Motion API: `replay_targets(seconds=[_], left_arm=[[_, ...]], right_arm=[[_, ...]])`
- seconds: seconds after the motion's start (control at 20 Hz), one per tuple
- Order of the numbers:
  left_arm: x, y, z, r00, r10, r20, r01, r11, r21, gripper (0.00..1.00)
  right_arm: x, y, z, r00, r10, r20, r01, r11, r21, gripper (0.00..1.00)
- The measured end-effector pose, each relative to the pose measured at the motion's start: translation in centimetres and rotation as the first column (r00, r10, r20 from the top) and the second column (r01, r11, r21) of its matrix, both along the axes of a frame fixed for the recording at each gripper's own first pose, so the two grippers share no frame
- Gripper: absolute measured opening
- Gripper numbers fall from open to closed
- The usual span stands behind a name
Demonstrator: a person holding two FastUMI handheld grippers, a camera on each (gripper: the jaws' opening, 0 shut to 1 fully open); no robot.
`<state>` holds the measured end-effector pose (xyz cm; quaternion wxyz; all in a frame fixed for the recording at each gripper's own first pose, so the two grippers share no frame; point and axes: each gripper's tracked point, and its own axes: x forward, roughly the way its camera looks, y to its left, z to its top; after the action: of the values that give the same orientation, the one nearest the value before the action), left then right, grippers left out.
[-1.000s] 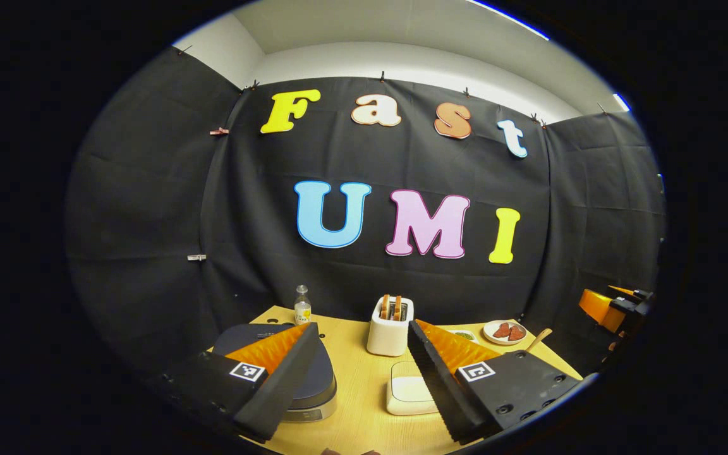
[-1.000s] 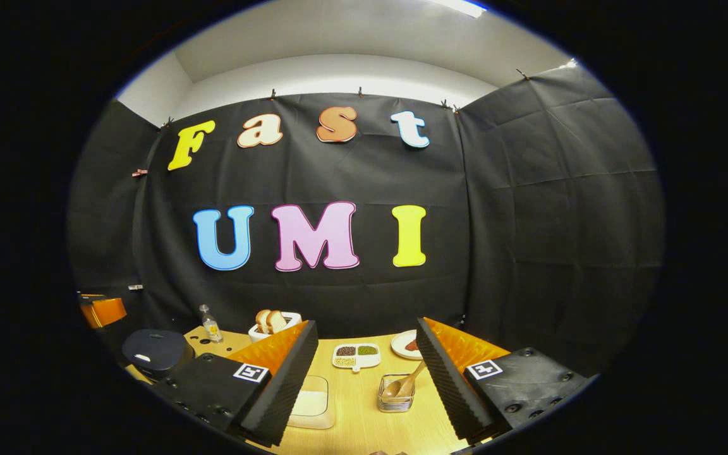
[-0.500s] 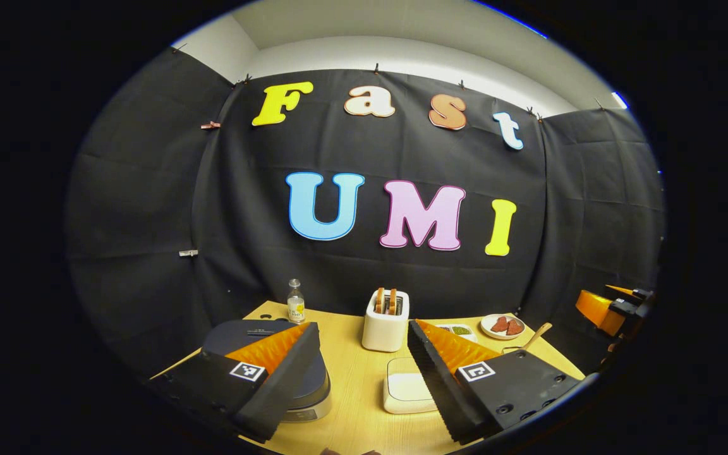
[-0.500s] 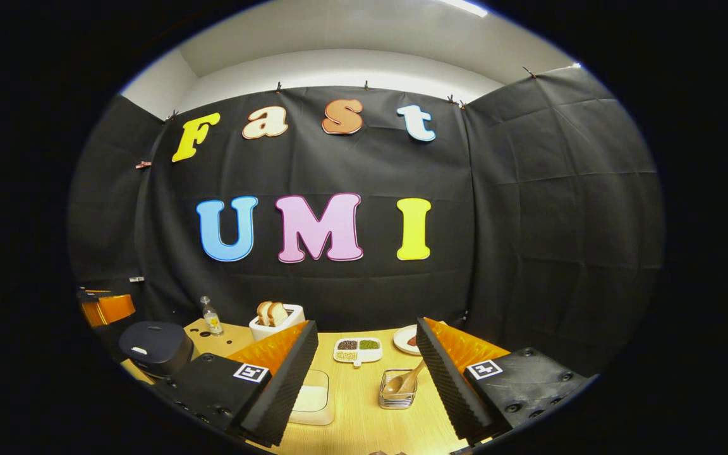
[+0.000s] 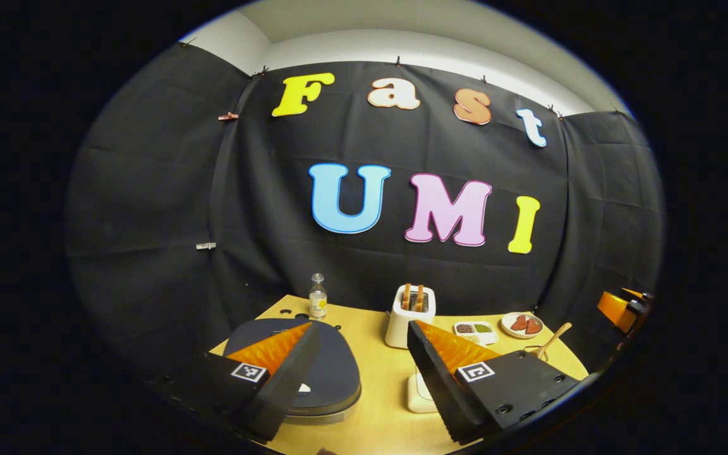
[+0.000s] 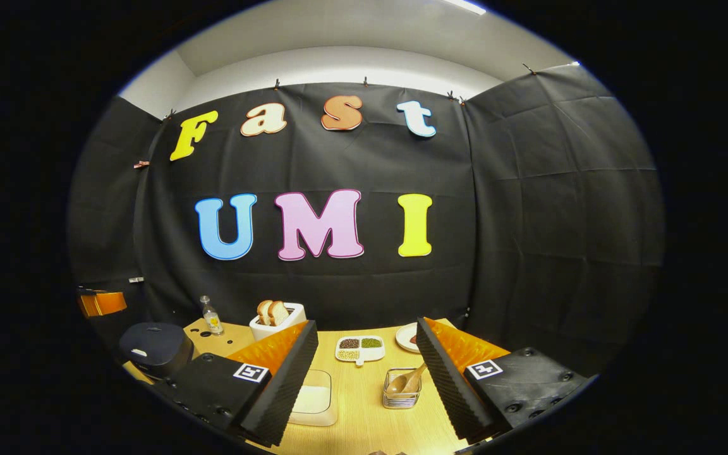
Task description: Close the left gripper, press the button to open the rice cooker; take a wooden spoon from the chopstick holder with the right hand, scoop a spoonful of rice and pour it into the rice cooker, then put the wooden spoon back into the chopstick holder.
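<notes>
both claws stood open and empty: the left claw hung above the rice cooker, the right claw near the wooden spoon in its holder.

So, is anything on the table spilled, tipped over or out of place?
Nothing stands out. The rice cooker is shut, the bottle and toaster stand upright, and the spoon leans in its holder. No spill shows on the table. Both grippers have open jaws.
</notes>
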<state>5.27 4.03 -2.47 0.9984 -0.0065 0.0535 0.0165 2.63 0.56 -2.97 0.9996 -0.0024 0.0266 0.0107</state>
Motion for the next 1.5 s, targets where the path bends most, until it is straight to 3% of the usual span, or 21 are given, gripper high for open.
replay_targets(seconds=[0.05, 0.3, 0.35, 0.45, 0.5, 0.55, 0.6, 1.1, 1.5], left_arm=[[0.2, 0.7, 0.0, 1.0, -0.002, -0.008, 0.002, 1.0, 0.003, 0.92], [0.9, 5.2, -1.3, 0.997, 0.04, -0.068, -0.038, 0.999, 0.026, 0.53], [1.1, 5.9, -1.8, 0.995, 0.045, -0.088, -0.044, 0.999, 0.016, 0.53], [1.2, 7.6, -3.5, 0.989, 0.062, -0.137, -0.063, 0.998, -0.003, 0.41], [1.5, 8.2, -4.2, 0.985, 0.068, -0.158, -0.071, 0.997, -0.01, 0.25], [1.5, 8.8, -4.7, 0.982, 0.075, -0.172, -0.078, 0.997, -0.011, 0.23], [1.6, 9.6, -5.4, 0.979, 0.088, -0.182, -0.09, 0.996, -0.004, 0.06], [2.4, 9.2, -13.2, 0.939, -0.016, -0.345, -0.026, 0.993, -0.118, 0.06], [2.0, 8.8, -15.3, 0.919, -0.058, -0.391, -0.007, 0.987, -0.162, 0.07]], right_arm=[[0.0, 0.1, -0.2, 1.0, 0.003, -0.002, -0.003, 1.0, 0.001, 0.98], [-0.1, 0.3, -0.3, 1.0, 0.015, -0.005, -0.015, 1.0, -0.005, 0.98], [0.0, 0.2, -0.5, 1.0, 0.014, -0.007, -0.014, 1.0, -0.008, 0.98], [-0.1, 0.0, -0.7, 1.0, 0.008, -0.013, -0.008, 1.0, -0.006, 0.98], [-0.2, -0.3, -0.8, 1.0, 0.003, -0.019, -0.003, 1.0, -0.004, 0.98], [-0.4, -0.5, -1.0, 1.0, -0.001, -0.024, 0.001, 1.0, -0.001, 0.98], [-0.5, -0.6, -1.1, 1.0, -0.007, -0.03, 0.007, 1.0, 0.0, 0.98], [-2.6, -2.0, -1.4, 0.997, -0.052, -0.05, 0.051, 0.999, -0.016, 0.98], [-4.1, -3.0, -2.1, 0.992, -0.101, -0.076, 0.099, 0.995, -0.032, 0.98]])
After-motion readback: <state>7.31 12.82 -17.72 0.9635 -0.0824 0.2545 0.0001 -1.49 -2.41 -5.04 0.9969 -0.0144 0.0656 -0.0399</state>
